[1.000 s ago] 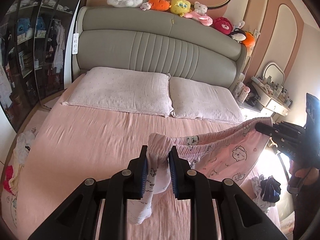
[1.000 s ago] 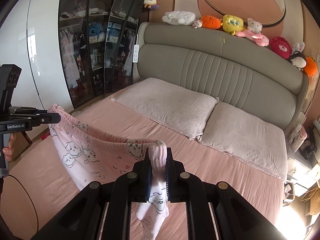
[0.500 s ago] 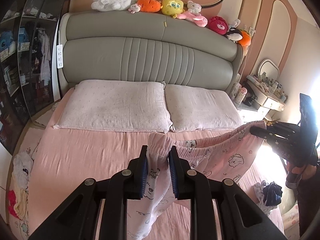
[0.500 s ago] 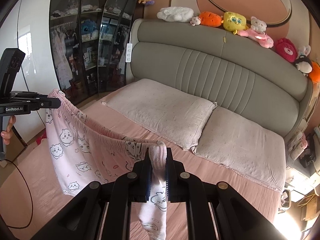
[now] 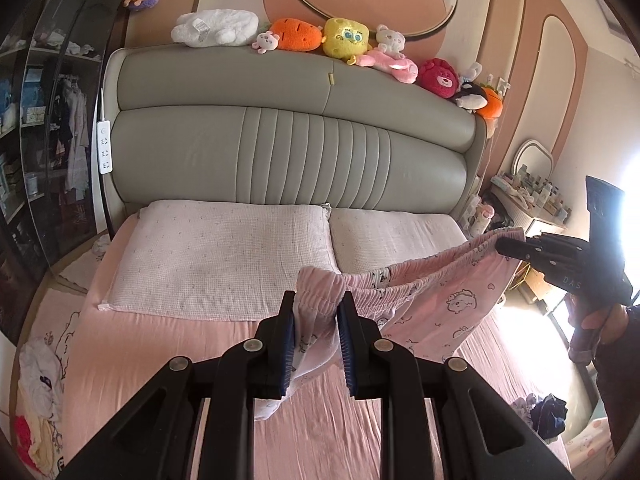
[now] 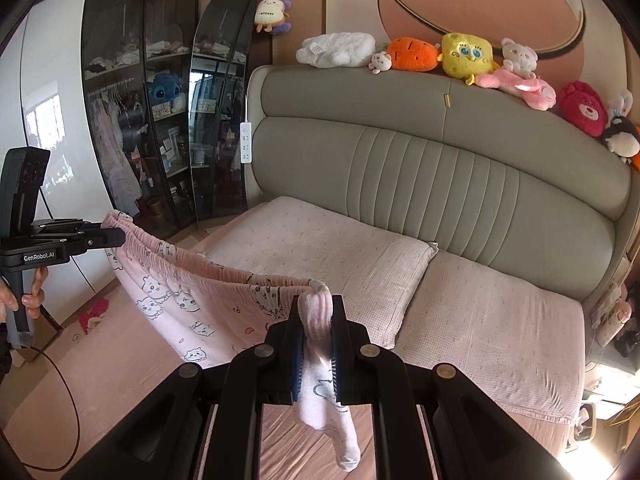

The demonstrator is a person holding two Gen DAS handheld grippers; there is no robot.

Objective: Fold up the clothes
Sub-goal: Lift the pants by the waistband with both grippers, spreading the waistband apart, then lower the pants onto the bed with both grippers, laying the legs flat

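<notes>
Between the pads of the left gripper, pinching one end of the elastic waistband of the pink printed trousers; jaws nearly closed on bunched cloth, a loose tail hanging below them; off to that gripper's right, gripping the other end with the right gripper, closed tight on the gathered band; in the right wrist view, clamping the same waistband in the right gripper, with the left gripper far to its left, closed on the far corner.

Holding the trousers in the air above the pink bed, waistband sagging a little between the two grips, legs dropping below and ahead of the jaws, lower ends out of view.

Judging the step as spreading the garment before laying it down; doing it well probably by drawing the two grips gently apart until the band runs straight, keeping both at one height so the legs hang even and untwisted; then lowering toward the open sheet below the grippers, short of the pillows ahead, letting the leg ends touch first and trailing the waistband back flat; avoiding a hard pull, as the elastic could slip from the pads.
</notes>
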